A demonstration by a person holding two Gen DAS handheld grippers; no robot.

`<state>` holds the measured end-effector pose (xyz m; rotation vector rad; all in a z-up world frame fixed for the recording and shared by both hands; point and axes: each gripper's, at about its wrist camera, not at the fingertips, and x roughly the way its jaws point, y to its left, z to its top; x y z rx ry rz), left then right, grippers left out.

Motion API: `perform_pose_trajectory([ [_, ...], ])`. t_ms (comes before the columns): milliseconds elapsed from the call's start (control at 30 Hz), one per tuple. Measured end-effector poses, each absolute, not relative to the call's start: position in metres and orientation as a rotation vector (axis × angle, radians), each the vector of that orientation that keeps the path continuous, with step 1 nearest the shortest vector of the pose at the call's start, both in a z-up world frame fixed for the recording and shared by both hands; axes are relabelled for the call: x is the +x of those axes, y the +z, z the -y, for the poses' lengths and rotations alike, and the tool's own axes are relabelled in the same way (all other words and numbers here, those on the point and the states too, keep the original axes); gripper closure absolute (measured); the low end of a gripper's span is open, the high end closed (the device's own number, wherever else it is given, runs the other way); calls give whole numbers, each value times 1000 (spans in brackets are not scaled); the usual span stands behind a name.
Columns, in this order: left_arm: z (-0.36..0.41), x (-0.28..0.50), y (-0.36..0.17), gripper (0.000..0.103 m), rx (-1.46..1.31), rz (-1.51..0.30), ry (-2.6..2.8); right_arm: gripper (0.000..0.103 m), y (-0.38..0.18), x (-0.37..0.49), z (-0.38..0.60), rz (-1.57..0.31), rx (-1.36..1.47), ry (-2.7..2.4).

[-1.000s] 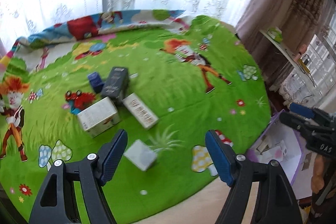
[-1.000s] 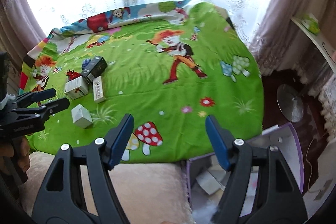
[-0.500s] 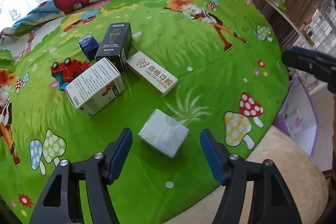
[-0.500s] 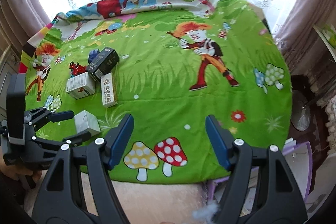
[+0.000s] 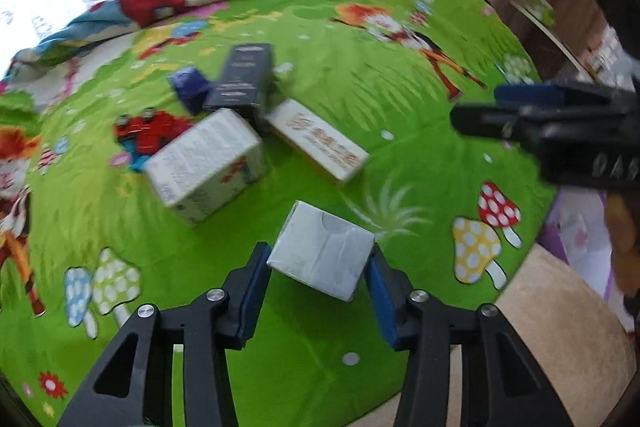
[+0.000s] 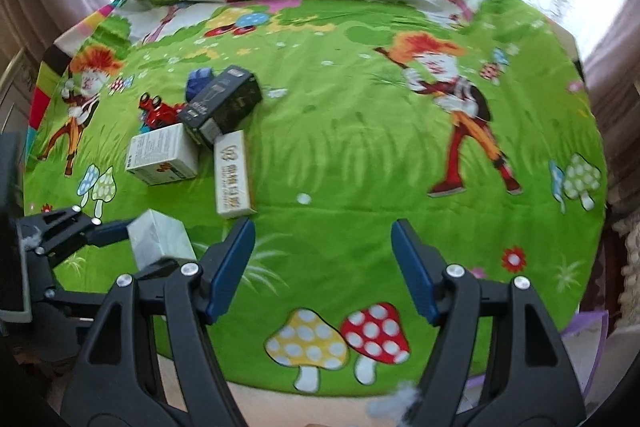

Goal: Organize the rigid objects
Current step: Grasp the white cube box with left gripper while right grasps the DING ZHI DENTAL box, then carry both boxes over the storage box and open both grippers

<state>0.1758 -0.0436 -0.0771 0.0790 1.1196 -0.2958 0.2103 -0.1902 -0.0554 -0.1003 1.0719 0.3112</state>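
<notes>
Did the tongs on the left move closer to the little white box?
Yes. The left tongs came down toward the green blanket and are now closing around the little white box, which sits between them near the printed mushrooms.

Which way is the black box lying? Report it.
Tipped on its long side: the black box lies flat on the green cloth, against the white boxes.

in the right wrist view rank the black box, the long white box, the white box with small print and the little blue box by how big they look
1. black box
2. white box with small print and long white box: look alike, so unranked
3. little blue box, partly hidden behind the black box
</notes>
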Motion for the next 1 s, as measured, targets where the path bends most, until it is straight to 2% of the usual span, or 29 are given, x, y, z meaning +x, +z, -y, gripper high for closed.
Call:
perform_pose_trajectory([
  [200, 20, 173, -70, 55, -5, -1072, -188, 31, -74, 214, 156, -1090, -156, 372],
  [333, 6, 177, -67, 55, -76, -1053, -133, 37, -85, 221, 139, -1104, -181, 384],
  [567, -9, 174, -62, 55, -141, -1015, -81, 42, -97, 224, 115, -1101, -207, 430],
  [1000, -10, 173, -63, 55, -166, -1004, -58, 68, -119, 236, 97, -1092, -227, 443],
])
